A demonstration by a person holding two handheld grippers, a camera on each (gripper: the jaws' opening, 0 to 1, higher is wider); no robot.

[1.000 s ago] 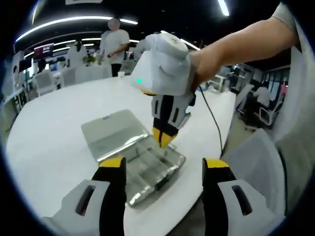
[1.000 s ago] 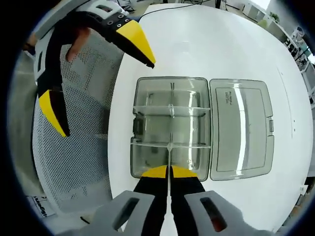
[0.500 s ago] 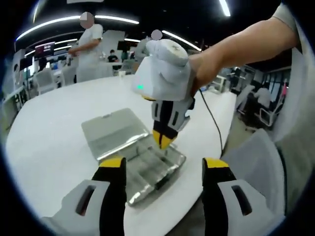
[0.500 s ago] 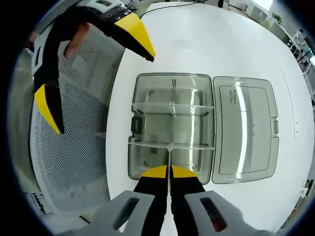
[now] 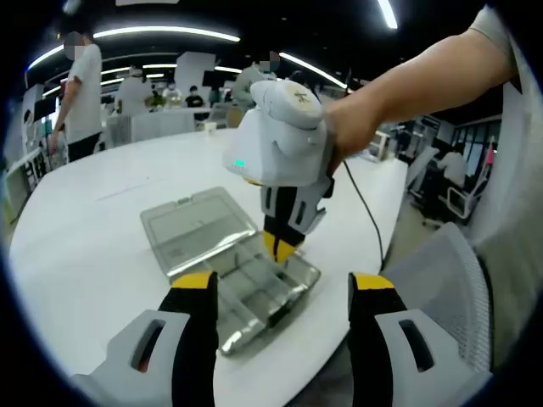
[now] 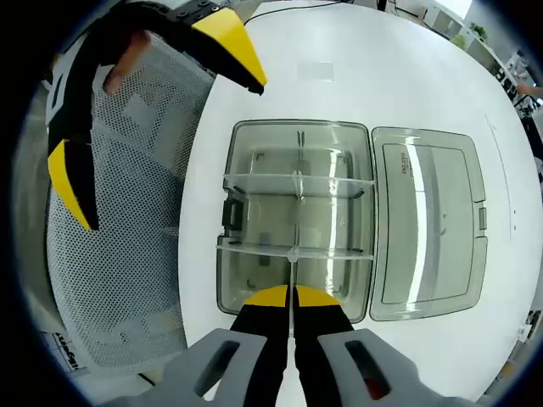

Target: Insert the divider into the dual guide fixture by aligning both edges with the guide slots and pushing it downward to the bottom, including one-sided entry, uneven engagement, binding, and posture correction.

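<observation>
1. Right gripper (image 6: 293,294) was clamped on a thin clear divider (image 6: 293,270), jaws pressed together over its edge
2. Divider stood edge-on just ahead of the tips, over the near compartment of the clear box (image 6: 254,212), meeting a cross divider (image 6: 297,252)
3. Box's open lid (image 6: 428,225) lay flat to the right on the white table (image 6: 356,76)
4. Left gripper (image 5: 280,284) jaws were apart, holding nothing, with the box just ahead between them
</observation>
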